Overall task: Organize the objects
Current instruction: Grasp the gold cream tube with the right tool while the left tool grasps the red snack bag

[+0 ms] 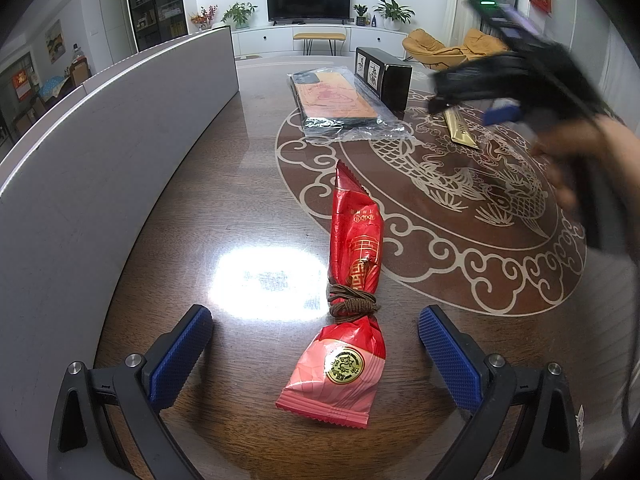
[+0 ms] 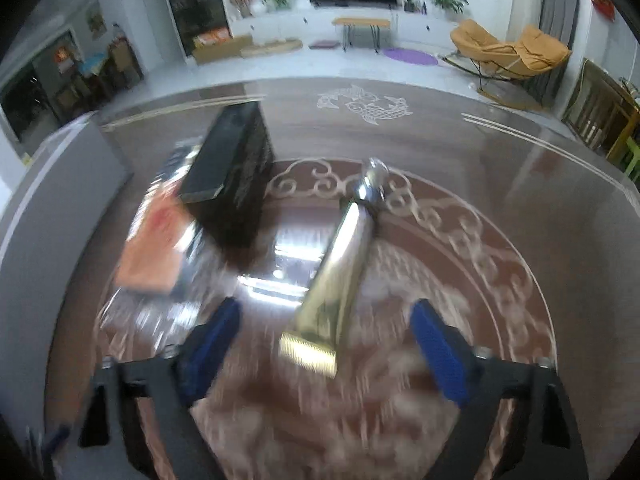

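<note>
A red and pink snack packet (image 1: 349,312), tied around its middle with brown cord (image 1: 352,303), lies on the dark table (image 1: 240,208). My left gripper (image 1: 316,350) is open, its blue pads on either side of the packet's near end, not touching it. In the right wrist view, which is blurred, a long gold sachet (image 2: 334,276) lies on the table. My right gripper (image 2: 326,344) is open above its near end. The right gripper also shows in the left wrist view (image 1: 500,92), over the gold sachet (image 1: 462,128).
A flat orange box in clear plastic (image 1: 336,102) and a black box (image 1: 382,76) lie at the far side; both show in the right wrist view, the black box (image 2: 232,172) left of the sachet. A grey panel (image 1: 100,152) runs along the left.
</note>
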Demonstrator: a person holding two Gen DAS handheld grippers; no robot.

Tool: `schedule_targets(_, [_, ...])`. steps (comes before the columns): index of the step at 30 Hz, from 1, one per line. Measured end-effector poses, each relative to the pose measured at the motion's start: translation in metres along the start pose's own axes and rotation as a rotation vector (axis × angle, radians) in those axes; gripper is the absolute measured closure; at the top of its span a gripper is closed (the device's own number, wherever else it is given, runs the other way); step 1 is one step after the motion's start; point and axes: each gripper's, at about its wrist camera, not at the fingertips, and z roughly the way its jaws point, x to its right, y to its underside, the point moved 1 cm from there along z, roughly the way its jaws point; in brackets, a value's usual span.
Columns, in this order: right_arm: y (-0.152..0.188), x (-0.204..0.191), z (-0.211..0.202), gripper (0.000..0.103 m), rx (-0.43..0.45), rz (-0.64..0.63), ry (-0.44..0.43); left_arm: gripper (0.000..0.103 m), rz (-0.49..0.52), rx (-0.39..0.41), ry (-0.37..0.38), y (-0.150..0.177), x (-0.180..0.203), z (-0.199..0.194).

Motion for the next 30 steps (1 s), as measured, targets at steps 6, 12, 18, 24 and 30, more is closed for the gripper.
schedule_targets(6, [-0.006, -0.018, 0.015, 0.074, 0.028, -0.063, 0.019, 0.000, 0.000, 0.000, 0.000, 0.001, -0.001, 0.000])
schedule_targets(12, [0.048, -0.011, -0.015, 0.074, 0.077, -0.094, -0.001, 0.000, 0.000, 0.000, 0.000, 0.000, 0.000, 0.000])
schedule_targets(18, [0.144, 0.000, -0.072, 0.074, 0.098, -0.138, -0.035, 0.000, 0.000, 0.000, 0.000, 0.000, 0.000, 0.000])
schedule_targets(24, [0.221, 0.009, -0.117, 0.073, 0.143, -0.110, -0.024, 0.000, 0.000, 0.000, 0.000, 0.000, 0.000, 0.000])
schedule_targets(30, [0.232, 0.007, -0.118, 0.014, 0.106, -0.128, -0.020, 0.000, 0.000, 0.000, 0.000, 0.000, 0.000, 0.000])
